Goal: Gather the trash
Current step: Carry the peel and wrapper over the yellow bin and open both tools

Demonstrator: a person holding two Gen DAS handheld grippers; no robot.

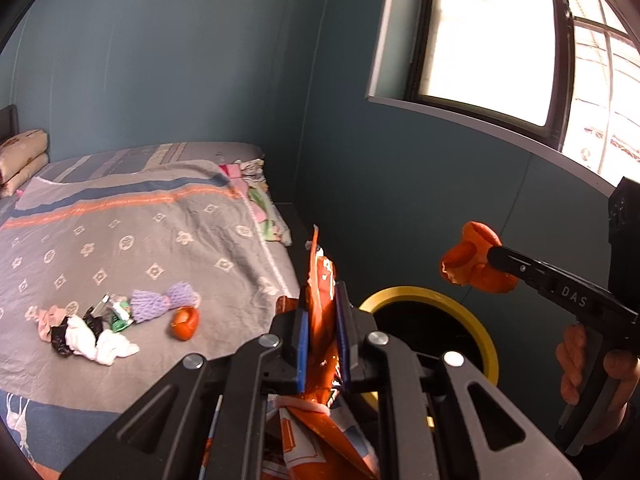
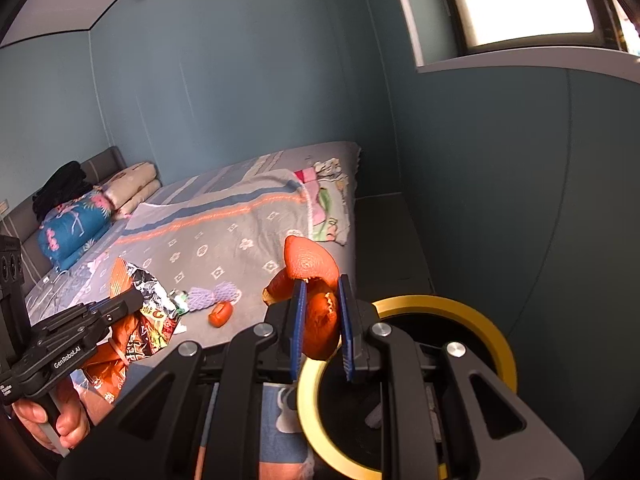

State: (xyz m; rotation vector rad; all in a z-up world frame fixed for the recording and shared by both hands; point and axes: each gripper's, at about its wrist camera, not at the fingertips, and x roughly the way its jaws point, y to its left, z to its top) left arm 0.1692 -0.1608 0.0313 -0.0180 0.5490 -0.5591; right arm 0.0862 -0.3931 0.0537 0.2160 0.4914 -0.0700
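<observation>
Left gripper [image 1: 322, 334]: its blue pads are squeezed tight on an orange snack bag [image 1: 320, 280]. The bag sticks up between the pads and hangs down crumpled under them.
Right gripper [image 2: 322, 322]: its blue pads pinch a piece of orange peel [image 2: 310, 264]. Part of the peel curls up over the tips and part hangs down between the pads.
Trash bin [image 2: 472, 308]: a round bin with a yellow rim and a dark inside. It stands on the floor next to the bed, near the blue wall. In the right wrist view the peel hangs over the near edge of the rim. In the left wrist view the snack bag is just left of the rim.
Bed [image 1: 168, 232]: it has a grey blanket with flower shapes and an orange stripe.
Trash on the bed: a small orange fruit or peel [image 1: 185, 322] (hard to tell which), a purple foam net [image 1: 164, 302], a green wrapper [image 1: 120, 312], and some white and black crumpled bits [image 1: 92, 338]. They lie close together, well apart from the bin.
Hands: a hand [image 1: 592, 368] holds the handle of the right gripper, and another hand [image 2: 56, 420] holds the left one.
Window [image 1: 492, 32]: bright, up on the wall above the bin.
</observation>
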